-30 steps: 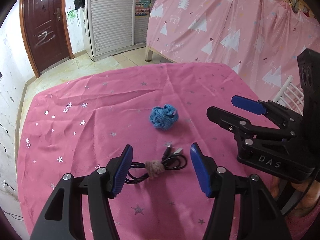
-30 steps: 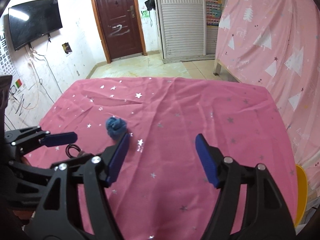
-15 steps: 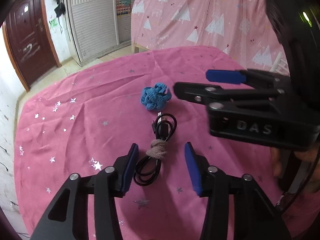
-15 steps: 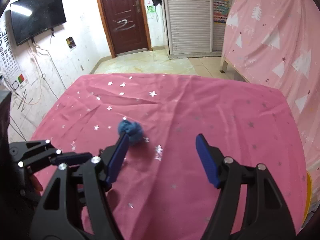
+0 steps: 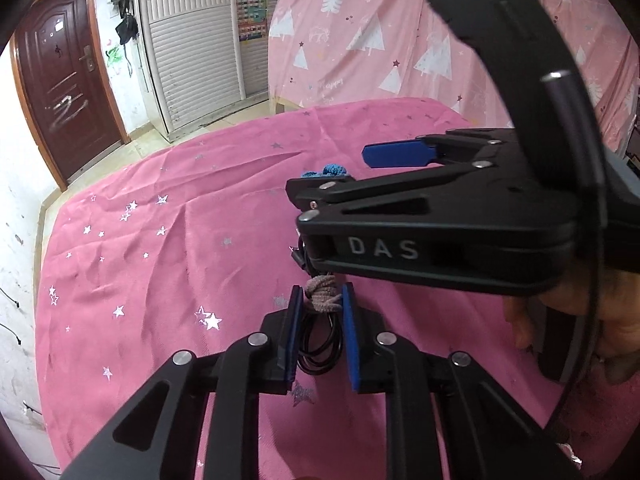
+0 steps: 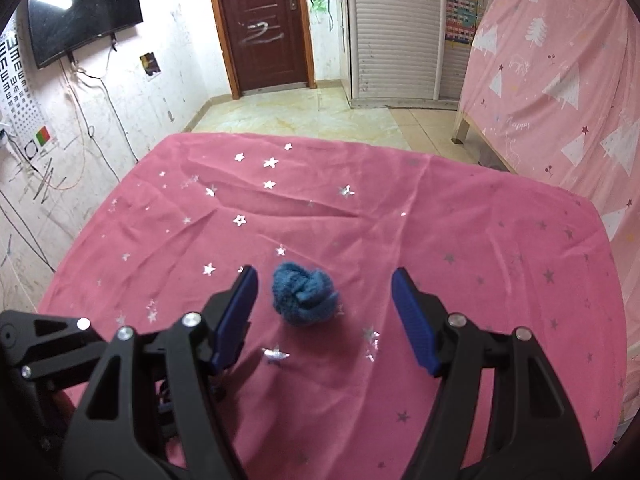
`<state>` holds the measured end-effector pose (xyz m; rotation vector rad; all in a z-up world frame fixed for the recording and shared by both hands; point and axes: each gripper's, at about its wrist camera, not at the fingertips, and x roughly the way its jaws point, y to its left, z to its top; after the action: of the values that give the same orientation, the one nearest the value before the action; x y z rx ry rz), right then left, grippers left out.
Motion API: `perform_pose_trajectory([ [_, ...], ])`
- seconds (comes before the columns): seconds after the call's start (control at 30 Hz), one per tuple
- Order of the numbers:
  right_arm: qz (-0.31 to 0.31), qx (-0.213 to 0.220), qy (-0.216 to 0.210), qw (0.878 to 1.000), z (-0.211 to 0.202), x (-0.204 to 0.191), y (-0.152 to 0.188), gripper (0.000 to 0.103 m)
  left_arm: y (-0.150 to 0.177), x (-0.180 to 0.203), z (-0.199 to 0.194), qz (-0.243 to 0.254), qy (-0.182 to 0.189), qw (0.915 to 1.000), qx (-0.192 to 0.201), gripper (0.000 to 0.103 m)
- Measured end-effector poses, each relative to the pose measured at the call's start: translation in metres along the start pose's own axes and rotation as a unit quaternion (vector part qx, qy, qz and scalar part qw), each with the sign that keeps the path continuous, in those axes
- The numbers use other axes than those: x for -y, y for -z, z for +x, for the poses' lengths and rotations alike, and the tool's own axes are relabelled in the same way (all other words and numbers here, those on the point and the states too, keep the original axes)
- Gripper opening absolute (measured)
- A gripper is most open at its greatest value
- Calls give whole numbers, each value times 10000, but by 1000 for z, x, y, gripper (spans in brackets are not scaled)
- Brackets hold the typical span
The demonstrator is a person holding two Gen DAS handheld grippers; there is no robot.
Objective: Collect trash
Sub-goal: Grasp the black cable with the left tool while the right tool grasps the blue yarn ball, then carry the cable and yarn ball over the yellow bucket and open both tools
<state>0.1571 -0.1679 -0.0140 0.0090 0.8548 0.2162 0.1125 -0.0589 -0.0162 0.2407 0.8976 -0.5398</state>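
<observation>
A coiled black cable (image 5: 320, 344) tied with a beige band (image 5: 323, 295) lies on the pink star-print tablecloth (image 5: 180, 248). My left gripper (image 5: 320, 316) has closed around it, blue pads on both sides of the coil. A blue knitted ball (image 6: 304, 299) sits on the cloth between the open fingers of my right gripper (image 6: 324, 292), touching neither pad. In the left wrist view the right gripper (image 5: 360, 172) crosses above the cable and hides most of the ball (image 5: 330, 170).
The table edge (image 6: 600, 232) drops off at the right. A pink tree-print curtain (image 6: 560, 72) hangs to the right, a brown door (image 6: 264, 20) and a white shutter cabinet (image 6: 392, 28) stand beyond the table. A TV (image 6: 80, 8) hangs on the left wall.
My left gripper moved forward over the cable and narrowed from wide open to closed around it. My right gripper moved left and forward until the blue ball came between its fingers.
</observation>
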Motion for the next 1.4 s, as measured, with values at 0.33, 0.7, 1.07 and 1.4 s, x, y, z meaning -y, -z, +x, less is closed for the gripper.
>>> perform_pose_trajectory([
  [0.33, -133, -238, 65, 9996, 10, -5, -2, 25, 10, -1, -5, 57, 19, 10000, 39, 13],
  [0.7, 83, 57, 35, 9999, -14, 9, 2, 25, 11, 3, -17, -85, -162, 9998, 123, 13],
  [1.07, 413, 438, 16, 9982, -50, 37, 12, 25, 2, 22, -43, -31, -270, 9990, 346, 13],
  [1.4, 805, 811, 105, 9934, -88, 77, 29, 25, -15, 59, -63, 256, -339, 9975, 573, 13],
])
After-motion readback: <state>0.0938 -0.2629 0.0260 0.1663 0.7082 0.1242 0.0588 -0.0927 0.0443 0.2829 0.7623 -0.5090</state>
